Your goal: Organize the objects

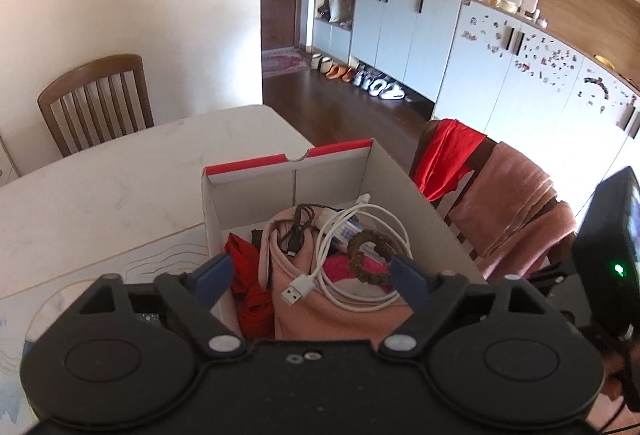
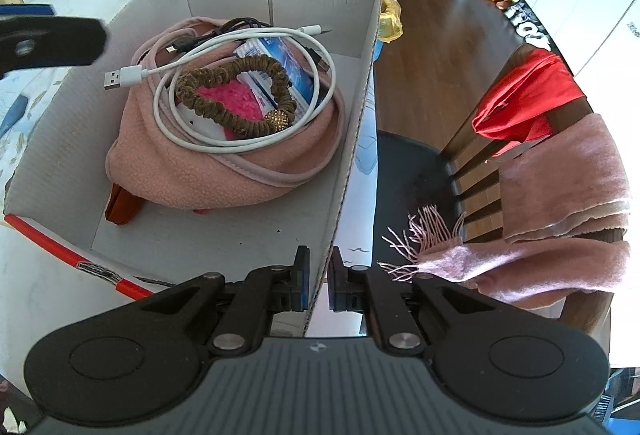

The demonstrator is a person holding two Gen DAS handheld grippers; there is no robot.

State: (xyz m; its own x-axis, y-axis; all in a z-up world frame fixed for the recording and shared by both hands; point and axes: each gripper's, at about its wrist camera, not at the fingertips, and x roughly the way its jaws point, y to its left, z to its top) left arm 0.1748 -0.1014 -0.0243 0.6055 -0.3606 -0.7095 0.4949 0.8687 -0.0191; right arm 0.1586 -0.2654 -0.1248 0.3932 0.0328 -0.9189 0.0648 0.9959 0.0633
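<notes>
A white cardboard box with red rim [image 2: 352,139] [image 1: 248,203] stands on the table. Inside lies a pink fleece cloth [image 2: 192,167] [image 1: 320,315] with a white USB cable [image 2: 132,73] [image 1: 352,295], a black cable [image 1: 296,231], a brown scrunchie [image 2: 228,115] [image 1: 360,255] and a blue-white packet [image 2: 288,71] on top. Red cloth [image 1: 248,275] lies beside it. My left gripper [image 1: 316,275] is open above the box's contents. My right gripper [image 2: 319,283] is shut on the box's right wall, at its near corner.
The white table [image 1: 120,171] carries a printed mat [image 1: 80,283]. A chair [image 2: 520,163] draped with a pink scarf [image 2: 560,195] and red cloth [image 2: 528,95] stands right of the box. Another wooden chair [image 1: 96,95] stands at the far side.
</notes>
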